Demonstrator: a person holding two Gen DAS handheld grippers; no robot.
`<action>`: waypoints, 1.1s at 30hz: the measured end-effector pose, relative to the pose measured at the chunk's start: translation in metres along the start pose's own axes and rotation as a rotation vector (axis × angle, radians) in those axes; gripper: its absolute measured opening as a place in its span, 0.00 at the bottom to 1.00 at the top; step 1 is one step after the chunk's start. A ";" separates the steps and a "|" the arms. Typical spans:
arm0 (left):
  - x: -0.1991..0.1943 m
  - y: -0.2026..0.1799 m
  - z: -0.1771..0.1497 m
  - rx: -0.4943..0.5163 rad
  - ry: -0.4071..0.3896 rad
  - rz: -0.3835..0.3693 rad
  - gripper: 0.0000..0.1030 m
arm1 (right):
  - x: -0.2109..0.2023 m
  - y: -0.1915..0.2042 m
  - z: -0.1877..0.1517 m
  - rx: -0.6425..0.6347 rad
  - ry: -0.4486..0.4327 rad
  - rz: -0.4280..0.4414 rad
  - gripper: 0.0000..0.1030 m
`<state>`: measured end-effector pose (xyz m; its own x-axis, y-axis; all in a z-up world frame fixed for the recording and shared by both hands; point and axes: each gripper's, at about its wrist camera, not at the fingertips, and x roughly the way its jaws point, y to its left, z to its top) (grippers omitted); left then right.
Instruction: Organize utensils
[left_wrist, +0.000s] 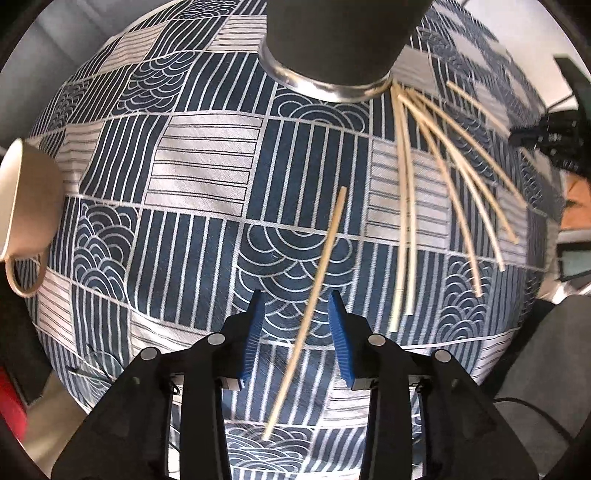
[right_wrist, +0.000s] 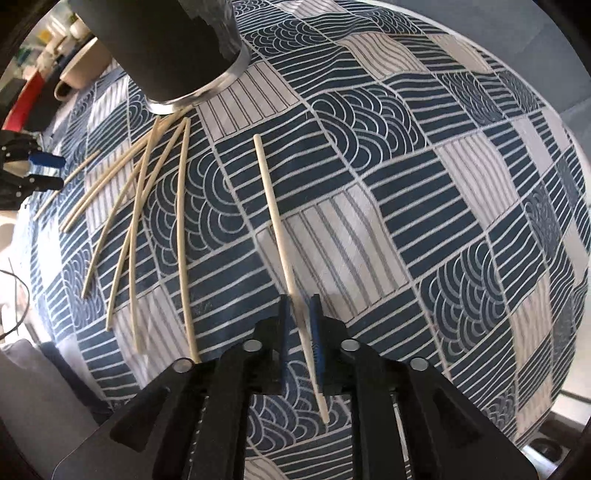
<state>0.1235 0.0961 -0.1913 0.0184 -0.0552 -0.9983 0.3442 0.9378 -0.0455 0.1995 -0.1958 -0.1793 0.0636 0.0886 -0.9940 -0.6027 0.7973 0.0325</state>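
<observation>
Two pale wooden chopsticks lay under my grippers, apart from the loose fan of chopsticks (left_wrist: 436, 177) beside the tall dark cup with a metal base ring (left_wrist: 332, 48) on the blue-and-white patterned table (left_wrist: 207, 166). My left gripper (left_wrist: 295, 306) had its fingers spread, one chopstick (left_wrist: 314, 295) between them untouched. My right gripper (right_wrist: 299, 306) had its fingers nearly together around another chopstick (right_wrist: 277, 225); whether they pinched it I couldn't tell. I judged nearly everything still left to gather.
</observation>
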 end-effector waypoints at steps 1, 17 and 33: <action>0.002 -0.002 0.000 0.017 0.005 0.022 0.42 | 0.000 0.002 0.002 -0.011 0.004 -0.010 0.26; 0.012 -0.004 -0.001 0.057 0.003 0.051 0.22 | 0.011 0.010 0.015 -0.034 0.031 -0.041 0.04; -0.011 0.046 -0.036 -0.162 0.006 -0.113 0.04 | -0.027 -0.037 -0.011 0.164 -0.105 0.142 0.04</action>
<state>0.1054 0.1523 -0.1834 -0.0171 -0.1617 -0.9867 0.1884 0.9686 -0.1620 0.2117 -0.2346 -0.1546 0.0748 0.2611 -0.9624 -0.4749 0.8580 0.1958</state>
